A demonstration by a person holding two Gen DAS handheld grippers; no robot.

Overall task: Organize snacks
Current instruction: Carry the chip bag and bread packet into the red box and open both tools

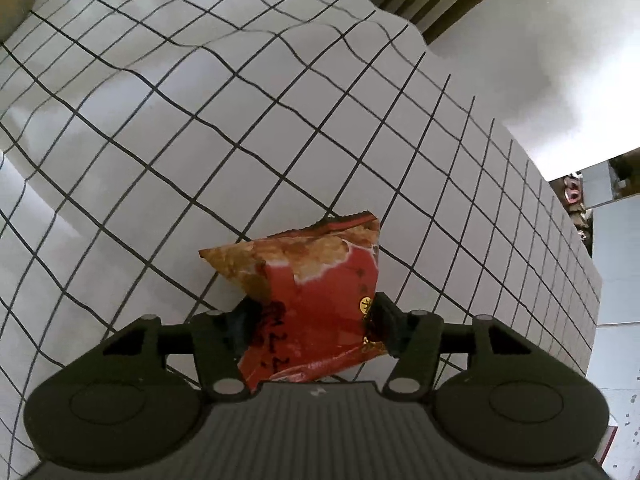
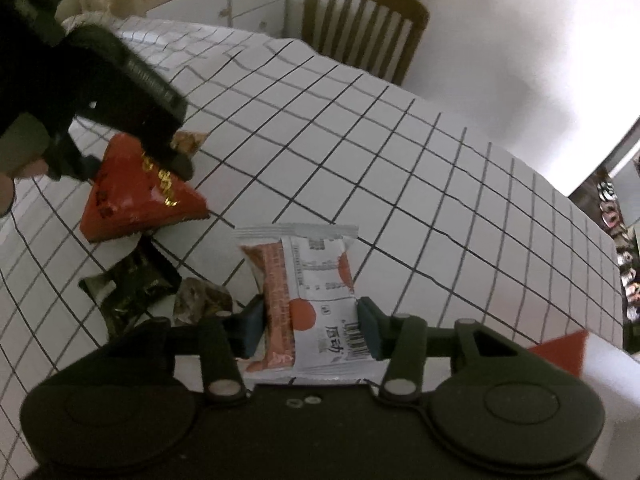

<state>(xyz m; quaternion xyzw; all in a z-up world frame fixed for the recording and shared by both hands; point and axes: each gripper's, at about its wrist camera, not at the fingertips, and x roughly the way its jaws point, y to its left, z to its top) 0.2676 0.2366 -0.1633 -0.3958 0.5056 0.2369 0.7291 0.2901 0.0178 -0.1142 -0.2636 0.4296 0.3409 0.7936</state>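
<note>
Red snack packet (image 1: pixel 320 300), crinkled, with a chip photo at its top and a gold seal, sits pinched between the pads of the left gripper (image 1: pixel 310 330). White-and-orange wrapped snack (image 2: pixel 316 300), barcode showing, is clamped in the right gripper (image 2: pixel 310 326). Both hang over a table under a white tablecloth (image 2: pixel 440 184) with a black grid. A dark wrapper (image 2: pixel 132 284) and a brown crumpled wrapper (image 2: pixel 200 300) lie near the table's near-left edge. A wooden chair (image 2: pixel 360 20) stands at the far edge.
</note>
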